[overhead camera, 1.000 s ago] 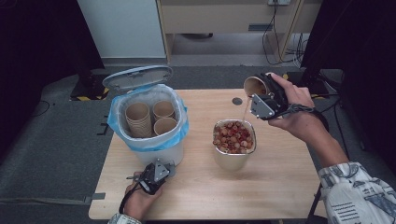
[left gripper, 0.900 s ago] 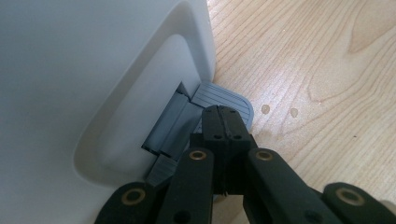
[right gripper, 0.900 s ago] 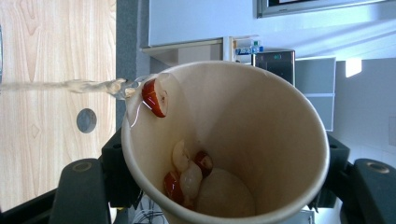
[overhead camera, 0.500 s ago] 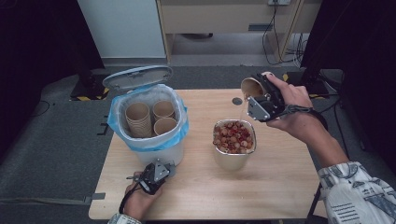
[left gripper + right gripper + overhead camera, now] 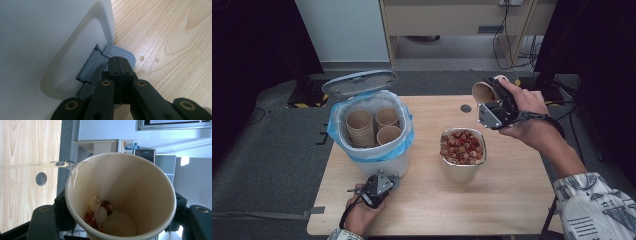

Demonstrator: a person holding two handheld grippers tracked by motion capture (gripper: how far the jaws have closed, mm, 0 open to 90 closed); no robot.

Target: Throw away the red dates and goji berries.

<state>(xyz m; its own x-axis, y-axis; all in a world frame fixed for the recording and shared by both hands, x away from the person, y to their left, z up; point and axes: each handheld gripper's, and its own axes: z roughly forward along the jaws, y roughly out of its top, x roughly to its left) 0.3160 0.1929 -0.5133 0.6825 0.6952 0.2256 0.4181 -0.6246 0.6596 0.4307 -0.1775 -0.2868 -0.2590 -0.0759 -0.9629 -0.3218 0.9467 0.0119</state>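
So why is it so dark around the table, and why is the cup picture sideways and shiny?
High view: light falls on the table, while both sides beyond it stay black. Right gripper view: the camera is turned, so the tabletop stands upright at the left; the paper cup is sharp, with bright glare on the wall behind. Left gripper view: evenly lit, the white bin looks soft up close.

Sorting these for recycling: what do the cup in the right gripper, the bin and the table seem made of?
Cup: likely paper, matte tan wall with a rolled rim.
Bin: probably plastic, smooth white moulded shell with a grey ribbed pedal.
Table: wood or wood-look laminate, pale visible grain.
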